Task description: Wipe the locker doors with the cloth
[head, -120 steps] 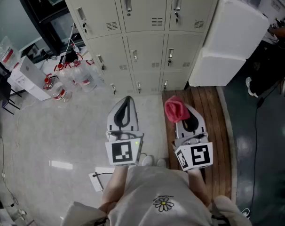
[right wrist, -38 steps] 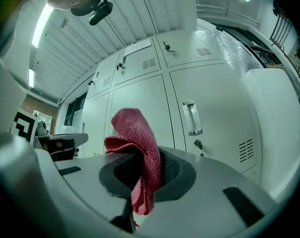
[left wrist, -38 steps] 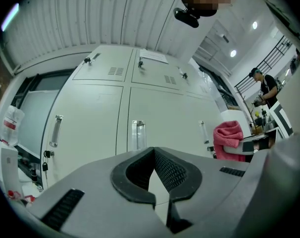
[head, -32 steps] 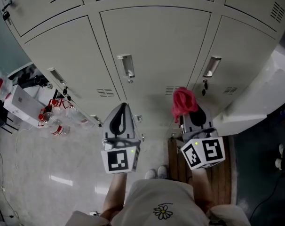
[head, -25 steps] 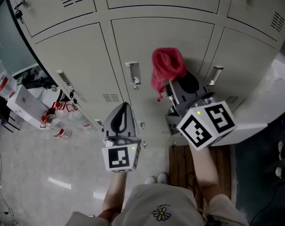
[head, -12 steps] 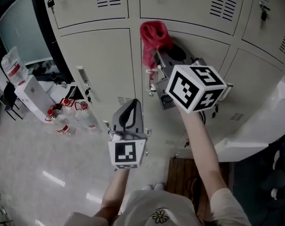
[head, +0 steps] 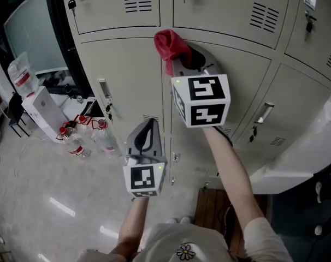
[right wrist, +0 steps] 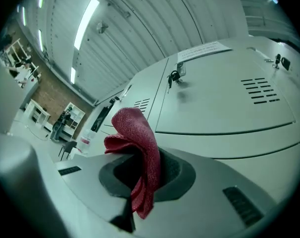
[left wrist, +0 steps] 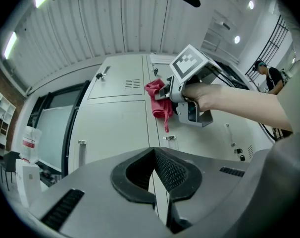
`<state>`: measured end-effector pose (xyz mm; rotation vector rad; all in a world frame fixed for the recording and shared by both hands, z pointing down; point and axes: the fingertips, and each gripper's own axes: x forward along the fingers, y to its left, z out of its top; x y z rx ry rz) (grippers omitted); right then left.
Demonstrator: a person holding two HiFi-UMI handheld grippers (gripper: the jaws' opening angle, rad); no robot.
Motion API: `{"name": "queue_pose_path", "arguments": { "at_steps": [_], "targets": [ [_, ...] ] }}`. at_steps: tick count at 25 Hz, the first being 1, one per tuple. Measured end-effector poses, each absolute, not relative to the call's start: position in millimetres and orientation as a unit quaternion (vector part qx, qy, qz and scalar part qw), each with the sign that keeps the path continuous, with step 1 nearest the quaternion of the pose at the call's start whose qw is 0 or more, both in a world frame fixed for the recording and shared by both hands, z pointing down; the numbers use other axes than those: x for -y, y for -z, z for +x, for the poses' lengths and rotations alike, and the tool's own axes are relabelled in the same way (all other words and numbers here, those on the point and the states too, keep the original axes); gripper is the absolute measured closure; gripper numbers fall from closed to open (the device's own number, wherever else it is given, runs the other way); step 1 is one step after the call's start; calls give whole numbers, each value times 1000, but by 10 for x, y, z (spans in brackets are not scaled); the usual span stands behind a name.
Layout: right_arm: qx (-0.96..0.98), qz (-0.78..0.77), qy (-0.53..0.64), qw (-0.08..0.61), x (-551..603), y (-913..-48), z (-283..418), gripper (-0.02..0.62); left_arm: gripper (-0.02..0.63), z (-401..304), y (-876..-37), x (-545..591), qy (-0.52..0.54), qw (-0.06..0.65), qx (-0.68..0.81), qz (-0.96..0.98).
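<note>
A red cloth (head: 169,47) (right wrist: 137,152) (left wrist: 160,100) is pinched in my right gripper (head: 179,56), which is shut on it and raised high against the beige locker doors (head: 127,70), near the seam between two doors. The cloth bunches above the jaws and hangs a little below them. My left gripper (head: 148,132) is held lower, in front of the lockers, shut with nothing between its jaws. In the left gripper view the right gripper (left wrist: 165,95) and the hand holding it show against the lockers (left wrist: 120,128).
Locker handles (head: 104,89) (head: 264,113) and vent slots (head: 139,0) stick out from the doors. Water bottles (head: 78,141) and a white box (head: 40,111) stand on the floor at left. A white block (head: 302,152) sits at right, a wooden platform (head: 212,209) below.
I walked up to the lockers. My right gripper rose and swung left with the cloth, up to the door's top edge. The left gripper stayed low and shut.
</note>
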<state>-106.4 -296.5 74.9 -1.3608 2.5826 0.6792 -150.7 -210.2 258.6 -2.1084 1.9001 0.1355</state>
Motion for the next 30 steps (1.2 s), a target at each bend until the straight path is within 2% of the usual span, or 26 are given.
{"name": "queue_pose_path", "arguments": {
  "at_steps": [14,30],
  "targets": [
    [-843,-478,-241,60,3028,-758,-956,569,591,-1372,-2563,2150,-45,149,-639,-753],
    [-823,-511,-242,60,3036,-770,-148,568,591,-927,-2529,2325,-48,140,-596,-789]
  ]
}}
